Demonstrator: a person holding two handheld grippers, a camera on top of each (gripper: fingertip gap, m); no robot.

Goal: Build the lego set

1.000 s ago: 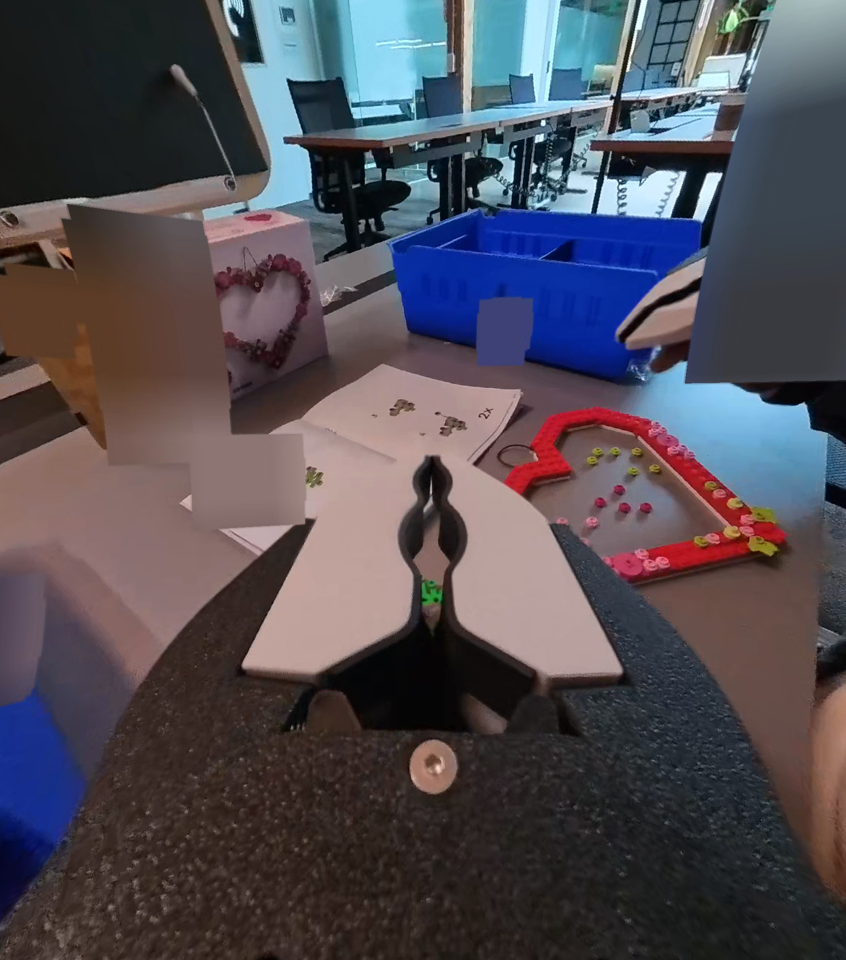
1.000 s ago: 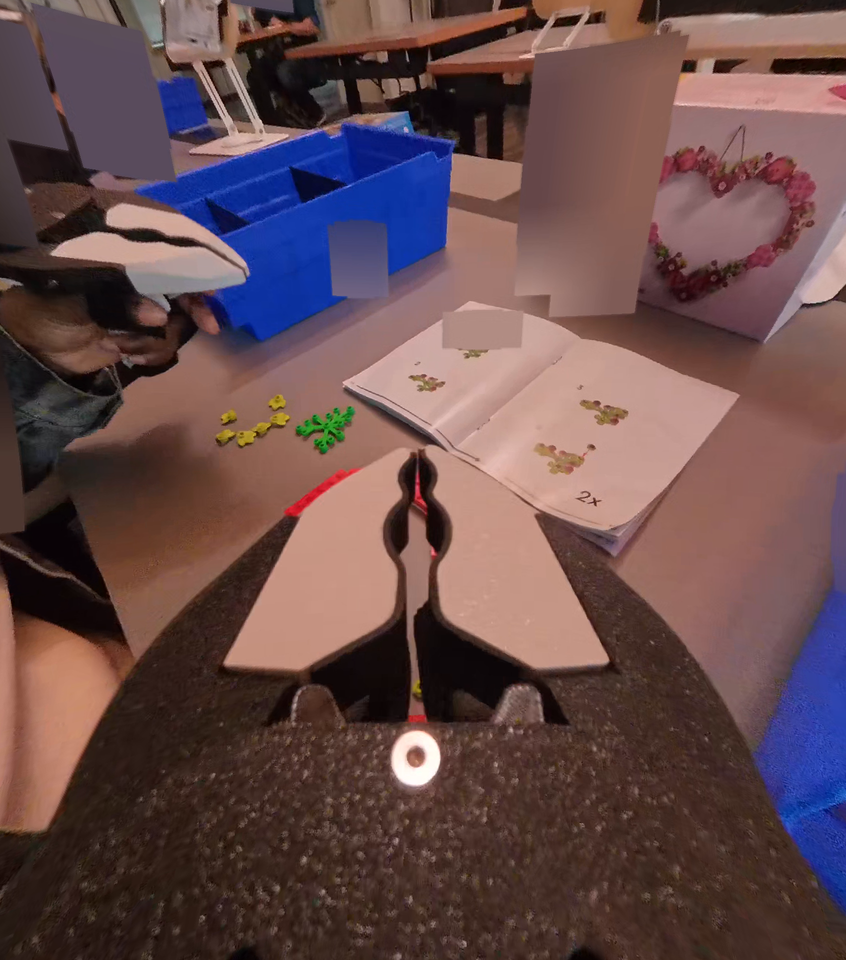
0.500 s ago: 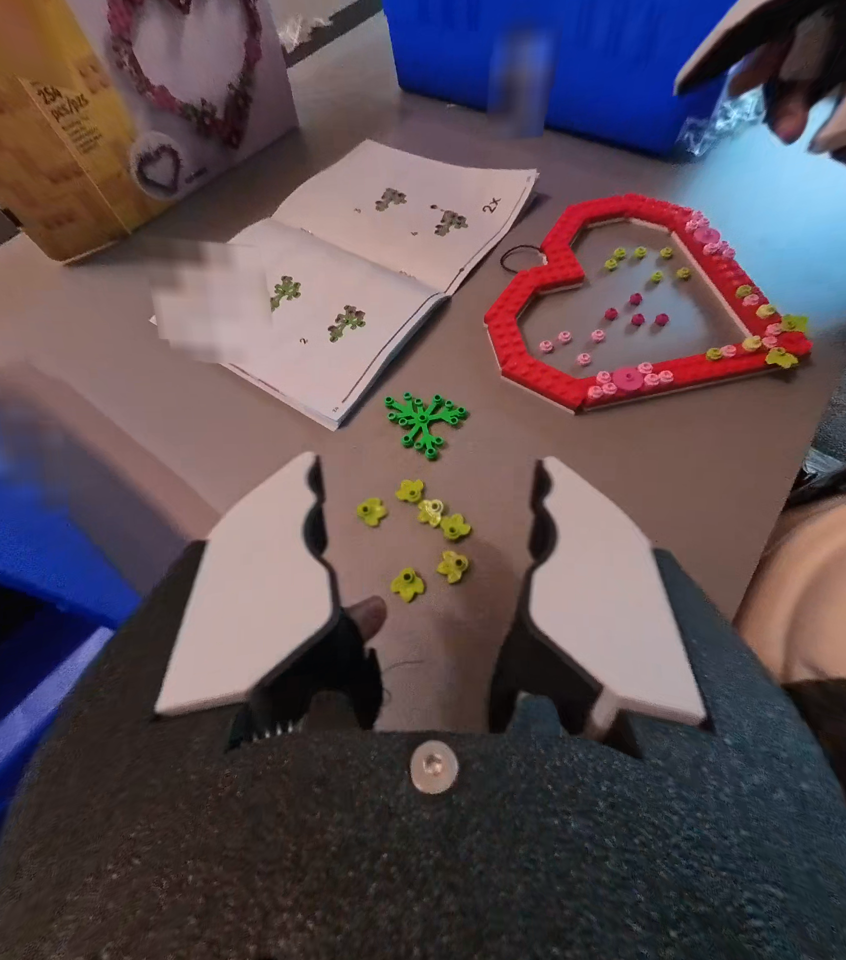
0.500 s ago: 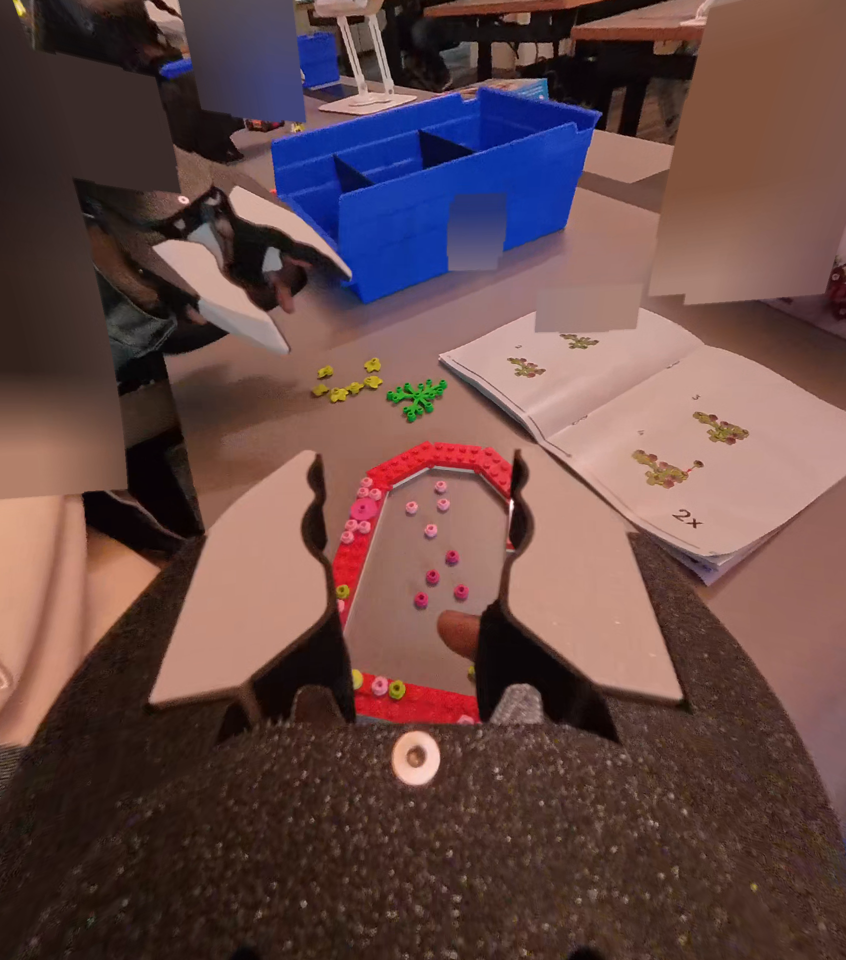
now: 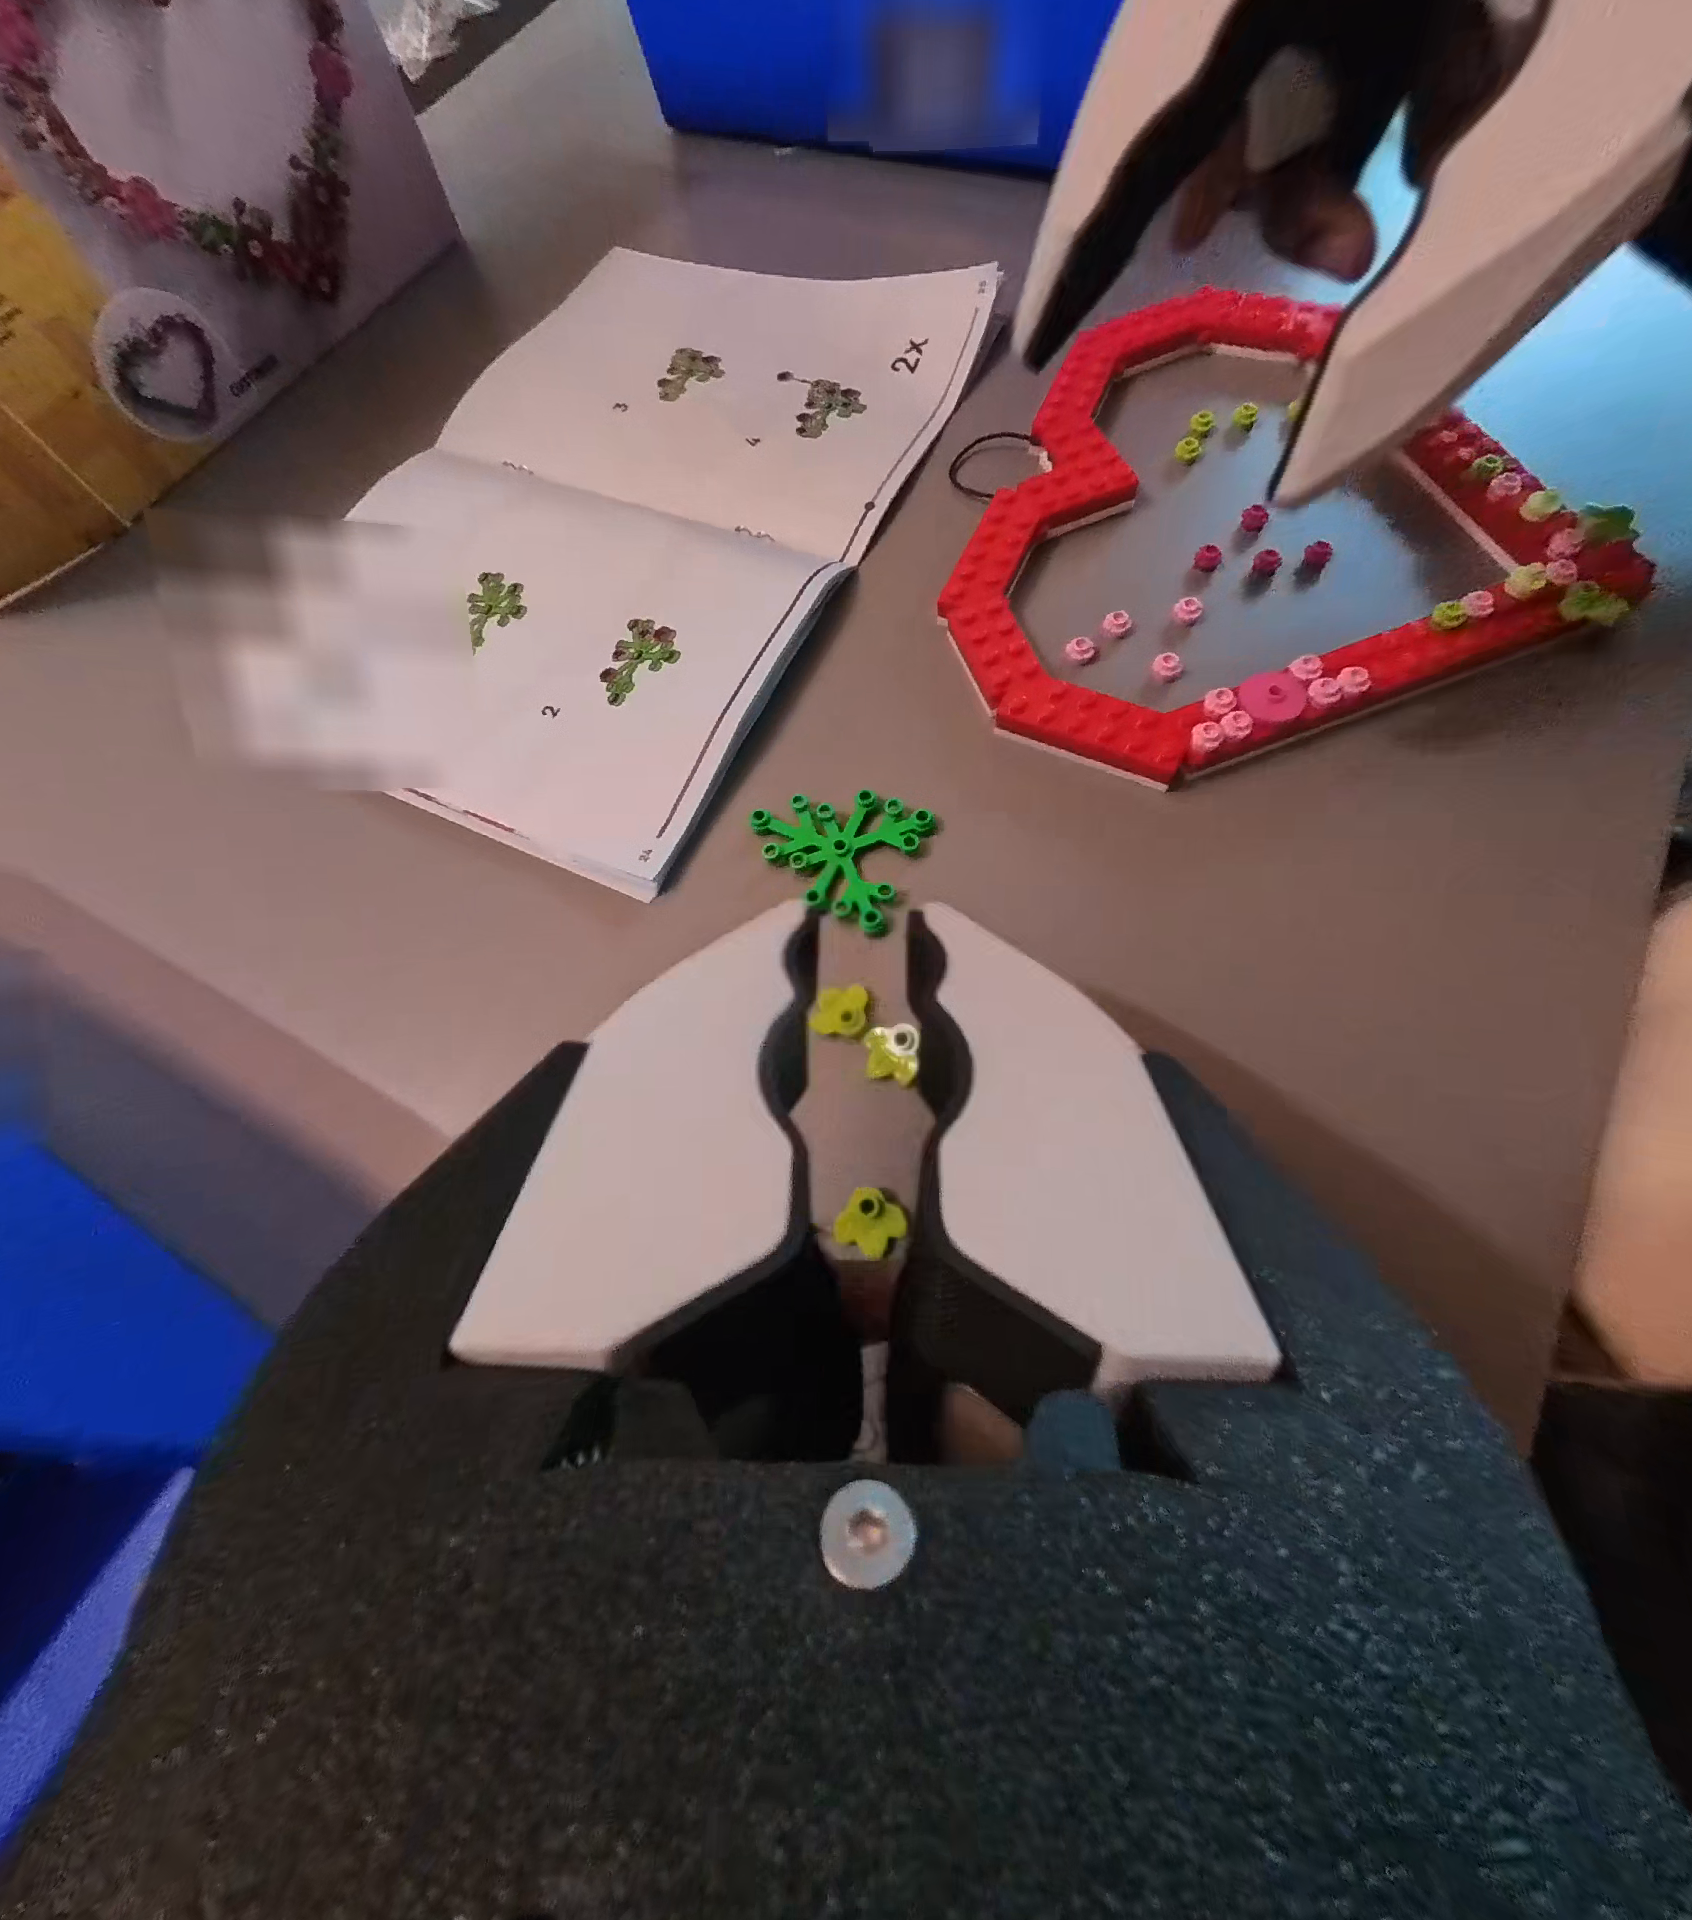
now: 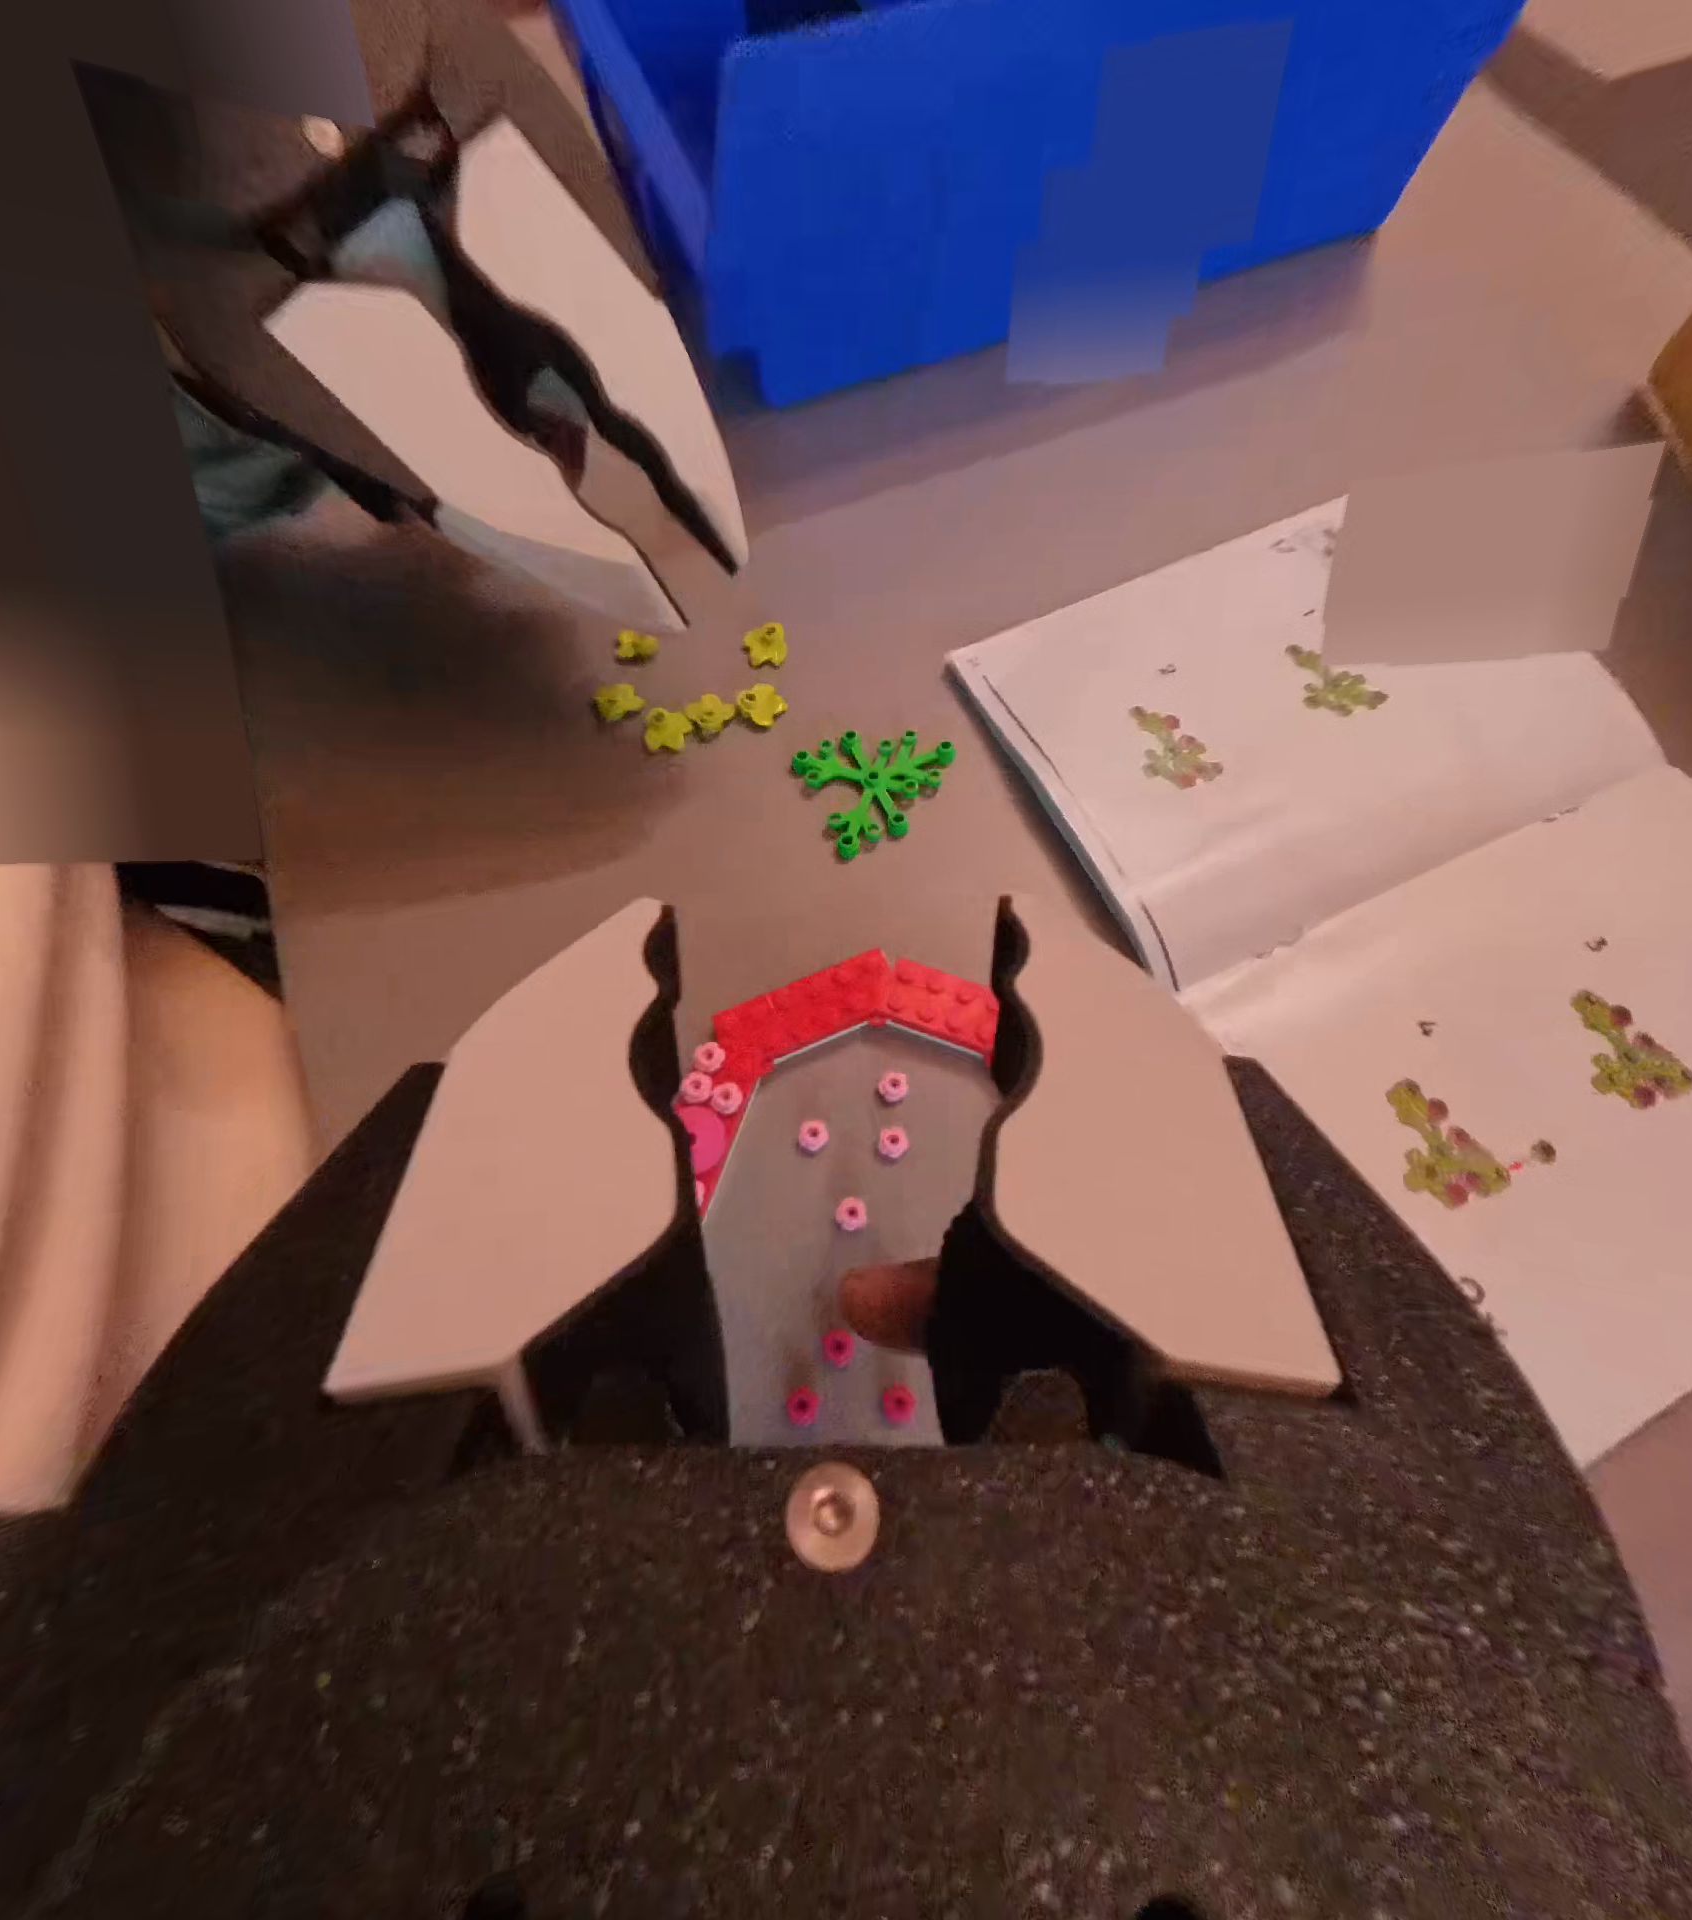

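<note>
My left gripper (image 5: 857, 914) hangs low over the table with its jaws only narrowly apart and nothing in them. Several yellow-green flower pieces (image 5: 840, 1010) lie in the gap, and a green leaf piece (image 5: 842, 852) lies just past the tips. My right gripper (image 6: 834, 914) is open and empty above the red heart frame (image 6: 852, 997). Small pink studs (image 6: 850, 1210) lie inside the frame. The left wrist view shows the right gripper (image 5: 1159, 426) over the heart frame (image 5: 1060, 488). The right wrist view shows the left gripper (image 6: 707, 597), the flowers (image 6: 707, 712) and the leaf (image 6: 873, 784).
An open instruction booklet (image 5: 676, 540) lies left of the heart; it also shows in the right wrist view (image 6: 1341, 935). The set's box (image 5: 146, 208) stands at the back left. One blue bin (image 5: 769, 73) stands behind, another (image 5: 42, 1299) at my near left. The table edge runs just right of the heart. About 10 cm separates my left fingertips from my right. From the left gripper's tips to the green leaf piece (image 5: 842, 852) is close to 6 cm. My right wrist view (image 6: 873, 777) looks at it from another angle. Between my left fingertips and the leaf (image 6: 873, 784) there is roughly 6 cm. Seen from the left wrist view (image 5: 851, 842) as well.
Both grippers went from shut to open and dropped toward the table. My left gripper then narrowed over the yellow-green flowers. My right gripper moved in over the heart frame.
</note>
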